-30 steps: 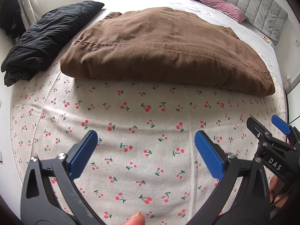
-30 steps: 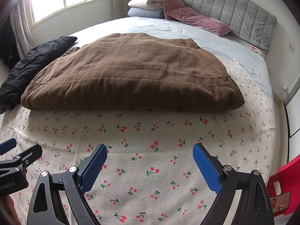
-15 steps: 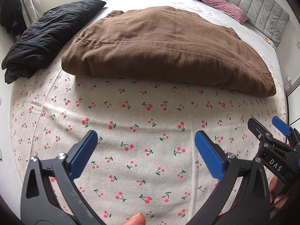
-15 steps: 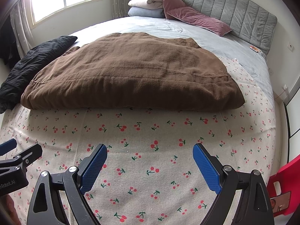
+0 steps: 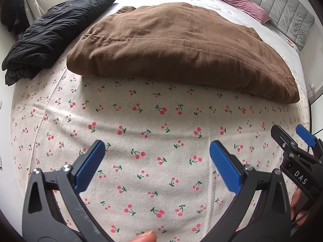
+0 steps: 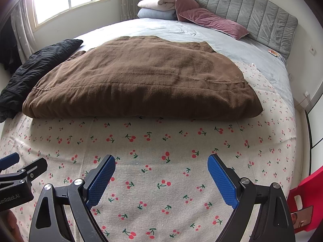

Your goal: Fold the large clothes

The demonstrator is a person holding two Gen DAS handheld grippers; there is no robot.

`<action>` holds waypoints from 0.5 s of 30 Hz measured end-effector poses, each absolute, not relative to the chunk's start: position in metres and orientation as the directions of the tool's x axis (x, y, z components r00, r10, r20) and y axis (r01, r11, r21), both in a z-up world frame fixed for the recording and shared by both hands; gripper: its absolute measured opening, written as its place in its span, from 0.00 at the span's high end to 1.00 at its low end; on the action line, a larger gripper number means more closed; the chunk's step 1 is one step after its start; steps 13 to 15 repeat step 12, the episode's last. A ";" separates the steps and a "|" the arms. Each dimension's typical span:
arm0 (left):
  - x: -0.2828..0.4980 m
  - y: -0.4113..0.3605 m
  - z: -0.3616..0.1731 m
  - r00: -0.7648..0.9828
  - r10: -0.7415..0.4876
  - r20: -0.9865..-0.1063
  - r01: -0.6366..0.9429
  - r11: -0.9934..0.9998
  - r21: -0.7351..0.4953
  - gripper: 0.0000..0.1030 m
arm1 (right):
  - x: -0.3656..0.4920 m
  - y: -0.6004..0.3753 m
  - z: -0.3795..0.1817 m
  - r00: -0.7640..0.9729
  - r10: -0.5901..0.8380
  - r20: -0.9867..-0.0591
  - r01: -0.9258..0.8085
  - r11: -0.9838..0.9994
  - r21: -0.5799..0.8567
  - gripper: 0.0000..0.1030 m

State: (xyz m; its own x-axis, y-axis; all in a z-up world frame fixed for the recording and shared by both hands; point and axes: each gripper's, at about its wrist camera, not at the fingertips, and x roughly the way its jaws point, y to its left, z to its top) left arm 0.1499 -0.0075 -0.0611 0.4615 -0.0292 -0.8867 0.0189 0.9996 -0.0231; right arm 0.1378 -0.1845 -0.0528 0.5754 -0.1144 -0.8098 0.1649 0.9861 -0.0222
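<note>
A large brown garment lies folded into a thick flat bundle across the middle of the bed; it also shows in the right wrist view. My left gripper is open and empty above the cherry-print sheet, short of the bundle's near edge. My right gripper is open and empty, also over the sheet in front of the bundle. Each gripper shows at the edge of the other's view: the right one and the left one.
A black garment lies heaped at the bed's left side, next to the brown bundle. Pink pillows and folded blankets sit by the grey headboard. A red stool stands off the bed's right edge.
My left gripper has moved a little forward toward the brown bundle. The right gripper has stayed where it was. Both stay open.
</note>
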 end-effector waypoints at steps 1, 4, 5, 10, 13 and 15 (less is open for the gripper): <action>0.150 -0.008 -0.061 0.462 -0.028 -0.887 0.019 1.000 -0.022 0.00 | 0.138 -0.184 -0.053 0.576 -0.115 -0.809 0.165 0.986 -0.022 0.09; 0.149 -0.008 -0.060 0.465 -0.027 -0.885 0.017 1.000 -0.021 0.00 | 0.138 -0.185 -0.052 0.576 -0.116 -0.809 0.167 0.986 -0.022 0.09; 0.149 -0.007 -0.060 0.466 -0.026 -0.884 0.016 1.000 -0.021 0.00 | 0.138 -0.185 -0.052 0.577 -0.115 -0.809 0.166 0.986 -0.022 0.09; 0.147 -0.007 -0.057 0.469 -0.025 -0.883 0.014 1.000 -0.020 0.00 | 0.137 -0.183 -0.050 0.579 -0.119 -0.806 0.167 0.986 -0.026 0.09; 0.144 -0.007 -0.053 0.469 -0.025 -0.883 0.015 1.000 -0.020 0.00 | 0.134 -0.181 -0.047 0.582 -0.119 -0.804 0.165 0.986 -0.026 0.09; 0.144 -0.007 -0.053 0.469 -0.025 -0.883 0.015 1.000 -0.020 0.00 | 0.134 -0.181 -0.047 0.582 -0.119 -0.804 0.165 0.986 -0.026 0.09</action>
